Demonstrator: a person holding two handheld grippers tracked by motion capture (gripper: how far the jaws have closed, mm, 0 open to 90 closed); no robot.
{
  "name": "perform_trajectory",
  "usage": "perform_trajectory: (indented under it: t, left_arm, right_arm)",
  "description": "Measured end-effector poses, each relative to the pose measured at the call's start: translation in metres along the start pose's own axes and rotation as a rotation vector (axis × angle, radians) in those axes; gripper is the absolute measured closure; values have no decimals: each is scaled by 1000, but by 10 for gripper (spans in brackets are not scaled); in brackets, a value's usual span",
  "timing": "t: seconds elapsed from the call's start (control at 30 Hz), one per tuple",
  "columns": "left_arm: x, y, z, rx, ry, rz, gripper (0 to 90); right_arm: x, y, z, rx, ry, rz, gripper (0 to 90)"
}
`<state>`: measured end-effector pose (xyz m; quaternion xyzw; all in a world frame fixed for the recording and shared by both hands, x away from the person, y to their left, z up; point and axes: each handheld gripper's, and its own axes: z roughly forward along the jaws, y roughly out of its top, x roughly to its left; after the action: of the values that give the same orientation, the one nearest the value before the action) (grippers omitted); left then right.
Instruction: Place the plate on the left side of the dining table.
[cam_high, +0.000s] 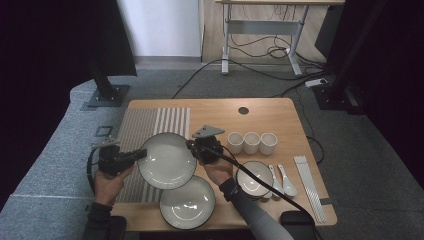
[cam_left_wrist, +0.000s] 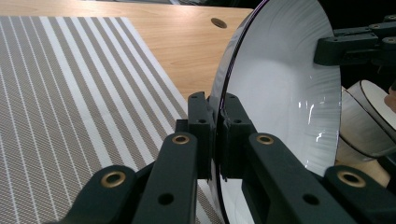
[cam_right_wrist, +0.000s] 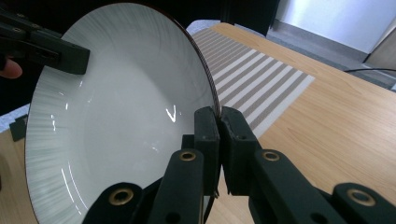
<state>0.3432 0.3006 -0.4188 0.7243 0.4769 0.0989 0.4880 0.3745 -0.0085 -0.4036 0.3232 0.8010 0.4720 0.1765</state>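
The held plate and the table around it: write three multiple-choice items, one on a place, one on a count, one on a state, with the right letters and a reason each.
1. Where is the second plate?
A. at the table's near edge, partly under the held plate
B. on the striped mat
C. behind the cups

2. How many cups stand in the row?
A. two
B. three
C. five

3. How is the held plate gripped?
A. by one gripper at its middle
B. it lies free on the table
C. by both grippers, each shut on its rim at opposite sides

Answers: 1 A, the high view shows it on the wood below the held plate, off the striped mat. 2 B, three white cups stand side by side. 3 C, the left gripper and the right gripper each pinch the rim.
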Motion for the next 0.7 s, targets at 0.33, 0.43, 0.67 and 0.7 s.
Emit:
perform_trajectory:
  t: [0.33, 0.43, 0.67, 0.7]
  left_arm:
    - [18, 9, 4, 14, 7, -22, 854]
    - [24, 12, 5, 17, 6, -30, 854]
    - [37, 18, 6, 23, 7, -43, 854]
    - [39, 19, 6, 24, 10, -45, 854]
  right_arm:
    - [-6, 10, 20, 11, 11, 8, 855]
    - [-7, 14, 27, 14, 10, 6, 854]
    - [-9, 22, 39, 21, 14, 0, 853]
    - [-9, 23, 41, 24, 14, -1, 852]
